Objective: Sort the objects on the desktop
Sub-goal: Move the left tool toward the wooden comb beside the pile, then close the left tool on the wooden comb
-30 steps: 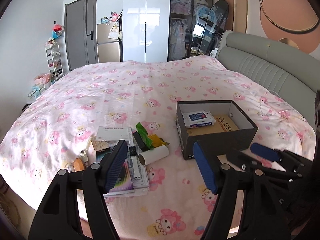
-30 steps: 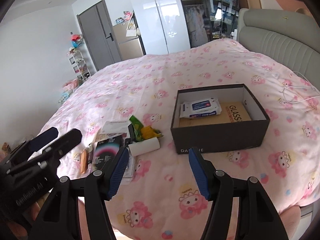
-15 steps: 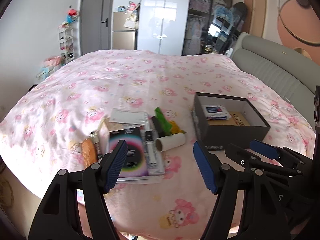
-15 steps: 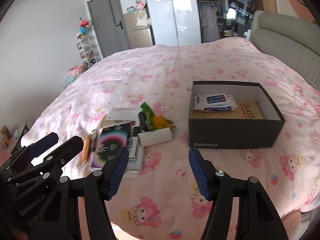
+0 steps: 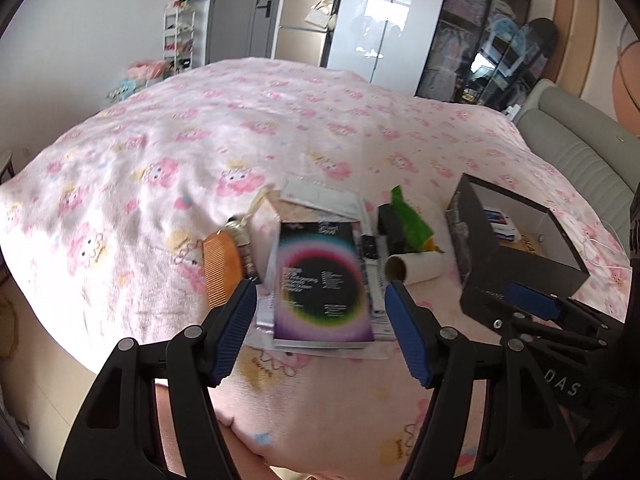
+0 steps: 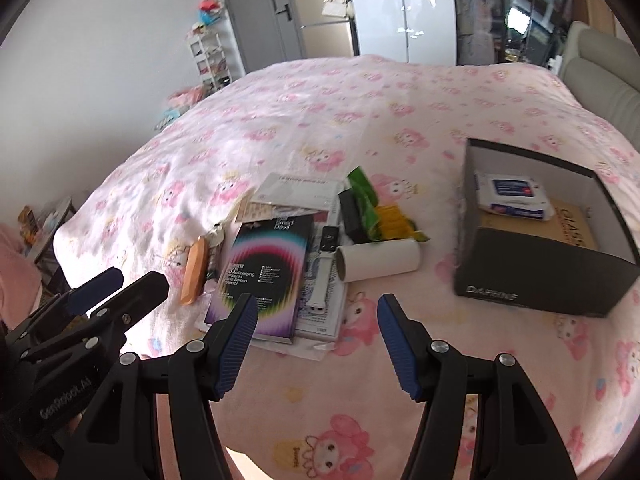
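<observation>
Pink bedspread (image 6: 360,92) carries the clutter — both tongs, left (image 5: 320,332) and right (image 6: 314,344), gape wide and empty above the black screen-protector box (image 6: 262,276). At three o'clock sits the open shoebox (image 6: 532,276). Approach under way — next, seemingly, a grasp.

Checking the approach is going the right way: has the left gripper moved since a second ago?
Yes. The left gripper has swung left, away from the black box, and now frames the colourful booklet. It is open and empty.
</observation>
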